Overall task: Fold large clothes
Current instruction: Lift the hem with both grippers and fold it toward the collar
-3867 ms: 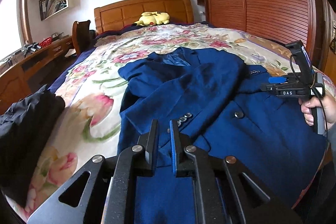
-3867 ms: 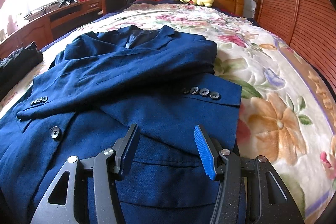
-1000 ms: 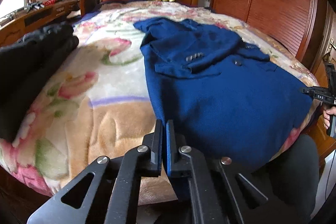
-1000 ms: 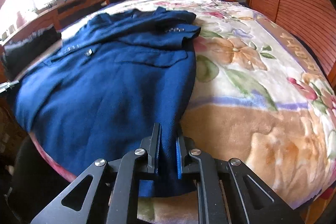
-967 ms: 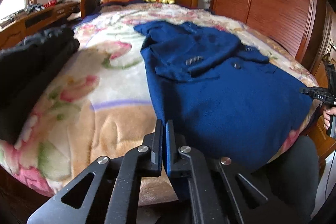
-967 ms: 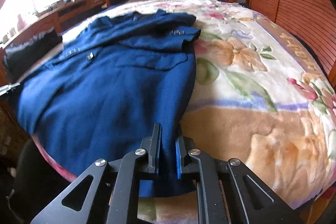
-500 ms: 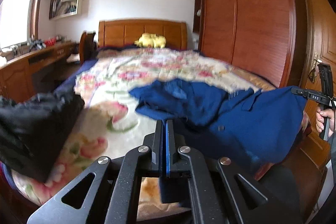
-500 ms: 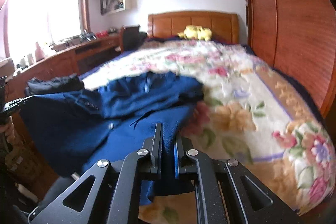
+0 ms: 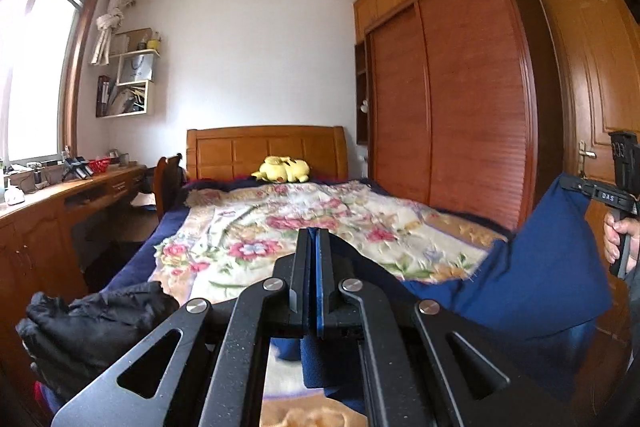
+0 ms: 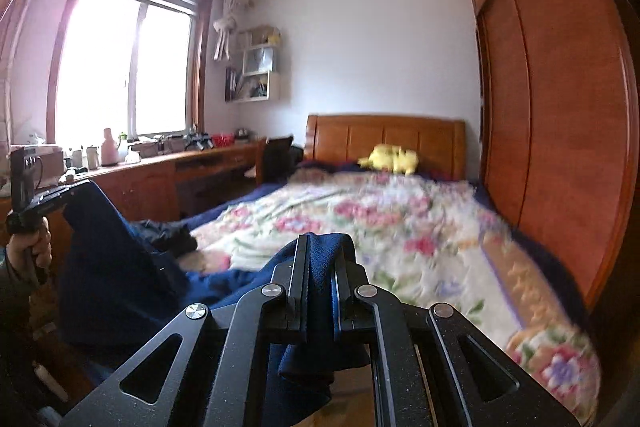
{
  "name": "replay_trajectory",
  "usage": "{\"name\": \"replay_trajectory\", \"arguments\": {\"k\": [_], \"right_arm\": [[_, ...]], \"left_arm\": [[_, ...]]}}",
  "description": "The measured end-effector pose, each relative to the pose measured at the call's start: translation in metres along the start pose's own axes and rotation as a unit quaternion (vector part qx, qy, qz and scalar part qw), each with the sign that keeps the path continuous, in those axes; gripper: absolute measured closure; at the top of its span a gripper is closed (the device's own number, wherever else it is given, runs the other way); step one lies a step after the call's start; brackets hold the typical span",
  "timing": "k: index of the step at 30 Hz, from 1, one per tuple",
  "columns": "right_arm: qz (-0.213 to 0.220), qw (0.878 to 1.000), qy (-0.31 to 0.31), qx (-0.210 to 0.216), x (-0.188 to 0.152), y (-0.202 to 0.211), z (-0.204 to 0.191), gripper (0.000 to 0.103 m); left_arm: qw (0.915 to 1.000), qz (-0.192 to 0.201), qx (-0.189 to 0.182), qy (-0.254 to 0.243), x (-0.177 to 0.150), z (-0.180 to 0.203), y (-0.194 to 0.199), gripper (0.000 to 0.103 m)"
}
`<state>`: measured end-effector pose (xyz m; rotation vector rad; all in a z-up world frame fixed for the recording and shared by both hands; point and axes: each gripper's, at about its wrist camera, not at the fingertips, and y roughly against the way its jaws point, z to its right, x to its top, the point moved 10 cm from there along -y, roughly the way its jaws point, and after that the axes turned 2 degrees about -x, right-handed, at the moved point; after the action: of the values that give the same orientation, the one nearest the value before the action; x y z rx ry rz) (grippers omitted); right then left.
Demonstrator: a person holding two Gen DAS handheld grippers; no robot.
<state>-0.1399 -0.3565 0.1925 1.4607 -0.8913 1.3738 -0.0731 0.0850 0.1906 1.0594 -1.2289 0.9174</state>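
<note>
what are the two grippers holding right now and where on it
Both hold the blue jacket by its bottom hem: the left gripper and the right gripper each pinch one corner.

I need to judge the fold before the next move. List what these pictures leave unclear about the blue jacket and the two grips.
- Blue jacket, left wrist view: its upper half is hidden behind the left gripper and the lifted hem.
- Left grip: only a thin blue edge shows between the shut fingers.
- Right wrist view: motion blur smears the bedspread; the jacket's lie is unreadable.
- Right gripper: cloth bunches between the fingers; layer count unclear.
</note>
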Motion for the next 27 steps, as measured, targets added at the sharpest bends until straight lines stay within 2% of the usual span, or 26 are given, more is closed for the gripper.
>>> {"name": "replay_trajectory", "arguments": {"k": [4, 7, 13, 18, 21, 27], "right_arm": [[-0.031, 0.999, 0.005, -0.015, -0.012, -0.027, 0.009, 0.095], [-0.074, 0.997, -0.002, -0.028, -0.032, -0.069, 0.015, 0.095], [-0.141, 0.988, -0.001, -0.064, -0.078, -0.151, 0.045, 0.095], [-0.186, 0.979, 0.005, -0.078, -0.092, -0.225, 0.052, 0.095], [-0.198, 0.977, 0.005, -0.078, -0.086, -0.258, 0.054, 0.095], [-0.187, 0.978, 0.001, -0.088, -0.078, -0.310, 0.068, 0.095]], "left_arm": [[0.9996, -0.025, 0.015, 0.001, -0.013, -0.015, -0.037, 0.101], [0.9976, -0.063, 0.028, 0.010, -0.042, -0.030, -0.081, 0.101], [0.9914, -0.117, 0.052, 0.027, -0.093, -0.055, -0.139, 0.101], [0.9852, -0.156, 0.065, 0.032, -0.127, -0.077, -0.185, 0.101], [0.9828, -0.168, 0.068, 0.035, -0.136, -0.088, -0.212, 0.101], [0.9802, -0.173, 0.092, 0.025, -0.139, -0.109, -0.261, 0.101]]}}
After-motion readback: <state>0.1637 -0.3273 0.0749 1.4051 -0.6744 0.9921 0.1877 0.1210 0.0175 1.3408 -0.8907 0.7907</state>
